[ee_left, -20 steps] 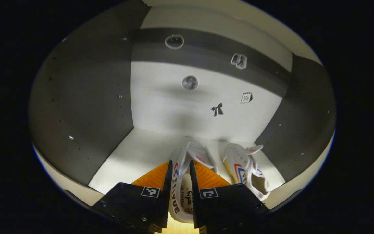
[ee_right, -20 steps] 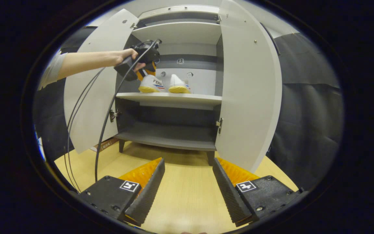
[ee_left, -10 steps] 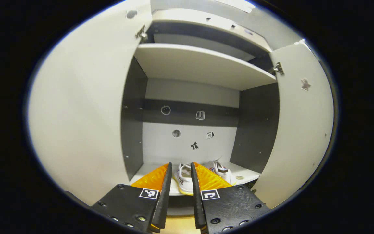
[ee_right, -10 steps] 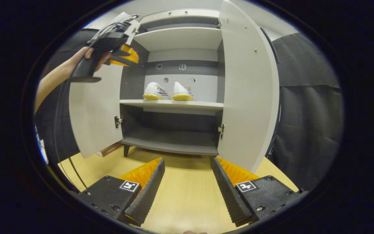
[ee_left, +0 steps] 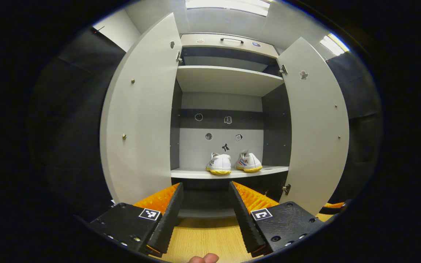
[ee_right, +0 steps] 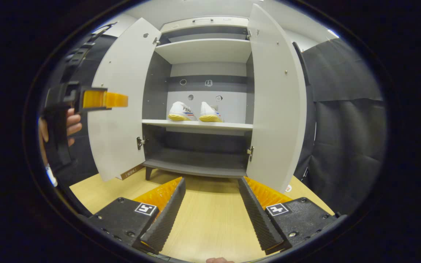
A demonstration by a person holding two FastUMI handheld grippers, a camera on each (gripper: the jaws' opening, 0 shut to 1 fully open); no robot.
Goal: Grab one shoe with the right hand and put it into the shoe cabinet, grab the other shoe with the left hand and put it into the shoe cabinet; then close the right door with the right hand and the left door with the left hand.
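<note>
Backing away from the cabinet (ee_left: 228,82), our left gripper (ee_left: 205,213) is now gaping open and holding nothing. We are barely making out the stickers (ee_left: 226,147) on its back wall. Both shoes (ee_left: 219,164) (ee_left: 249,162) are sitting side by side on the middle shelf (ee_right: 199,125), doors (ee_right: 121,98) (ee_right: 276,98) standing open. Our right gripper (ee_right: 210,215) is hanging open, empty, over the floor (ee_right: 210,219).

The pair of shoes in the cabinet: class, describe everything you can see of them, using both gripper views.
The pair of shoes is white with yellow soles and red and blue side stripes. In the left gripper view their heels face the camera, with the tongues sticking up. They stand upright, side by side, close together, on the cabinet's middle shelf, towards its right half, in front of the pale back panel. Only the shelf touches them; both grippers are well clear. The right gripper view shows the same pair from lower down.
</note>
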